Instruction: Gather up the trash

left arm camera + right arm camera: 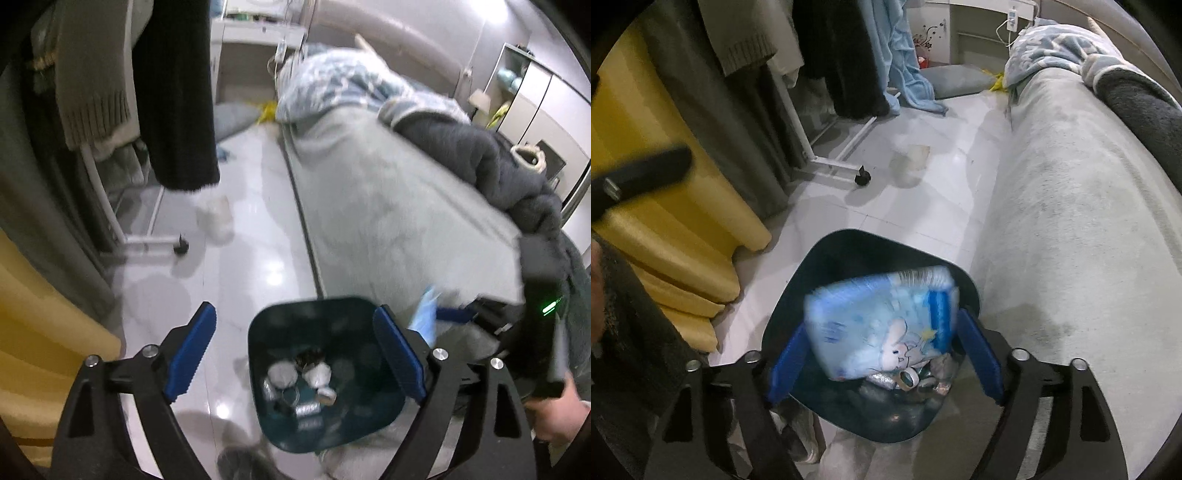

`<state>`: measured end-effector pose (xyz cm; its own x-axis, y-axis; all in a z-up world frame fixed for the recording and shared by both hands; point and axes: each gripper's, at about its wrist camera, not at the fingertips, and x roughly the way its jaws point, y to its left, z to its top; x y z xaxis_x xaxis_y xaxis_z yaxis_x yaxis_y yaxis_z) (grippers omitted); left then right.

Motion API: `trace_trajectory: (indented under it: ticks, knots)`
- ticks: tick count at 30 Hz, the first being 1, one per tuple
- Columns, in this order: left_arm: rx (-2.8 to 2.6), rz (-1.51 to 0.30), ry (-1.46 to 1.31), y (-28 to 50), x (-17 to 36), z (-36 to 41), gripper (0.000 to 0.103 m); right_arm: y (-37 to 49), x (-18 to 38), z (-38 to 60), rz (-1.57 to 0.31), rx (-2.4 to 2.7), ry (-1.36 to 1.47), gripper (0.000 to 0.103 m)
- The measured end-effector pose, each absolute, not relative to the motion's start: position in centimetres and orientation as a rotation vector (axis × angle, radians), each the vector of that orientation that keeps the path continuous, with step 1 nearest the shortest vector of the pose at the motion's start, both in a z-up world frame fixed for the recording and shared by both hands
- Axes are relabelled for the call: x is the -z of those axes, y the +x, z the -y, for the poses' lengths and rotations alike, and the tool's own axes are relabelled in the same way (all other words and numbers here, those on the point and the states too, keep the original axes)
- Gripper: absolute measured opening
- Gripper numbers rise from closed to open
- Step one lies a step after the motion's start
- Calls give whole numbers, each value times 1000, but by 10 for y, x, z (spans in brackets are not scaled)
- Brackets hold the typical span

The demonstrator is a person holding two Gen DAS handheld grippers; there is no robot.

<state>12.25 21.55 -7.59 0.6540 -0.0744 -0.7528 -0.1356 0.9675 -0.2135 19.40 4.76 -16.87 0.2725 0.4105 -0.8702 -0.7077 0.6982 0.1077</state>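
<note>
Far left: yellow cushions [676, 229] stacked against the wall, well clear of the work and no hazard.

Next, the left gripper [295, 354] – jaws spread wide, nothing between them, hanging over the dark bin [258, 332] on the pale floor [240, 258]. Risk here: dipping lower and catching the bin's rim with the right-hand finger, which already overlaps that rim in the left wrist view. Enough to tip or slide a light bin on a glossy tile.

Centre: crumpled paper, foil and a tape roll [327, 397] already lying in the bottom of the bin. Above them, the blue pack [882, 325] with a rabbit printed on it, over the bin's mouth and spanning most of it.

Then the right gripper [884, 360] – fingers set wide on either side of the pack. Pack smeared with blur while the fingers read sharp, so judged loose and dropping rather than clamped; jaws taken as open, though contact at the pads not fully clear.

Likely trouble:
- Landing flat across the rim instead of slipping inside, given a pack nearly as broad as the opening – then perching or bouncing out.
- Glancing off the rim nearest the bed [1071, 221], just beside the bin, and wedging between the two or lodging against the cover.
- Clipping a gripper finger on the way down and veering onto the floor.
- Crowding of the two grippers over one small opening, inviting a knock between them.
</note>
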Motion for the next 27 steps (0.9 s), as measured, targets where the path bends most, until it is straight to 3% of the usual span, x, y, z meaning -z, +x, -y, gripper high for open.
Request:
trace_trajectory:
  ticks: [6, 16, 27]
  knots:
    - [-24, -721, -203, 112, 42, -203, 95, 195, 159, -49, -1033, -743, -334, 90]
    - [9, -608, -126, 93, 10, -175, 98, 192, 90, 2, -884, -597, -227, 99]
    - [-9, -519, -70, 67, -10, -130, 100, 139, 22, 115, -648, -379, -107, 99]
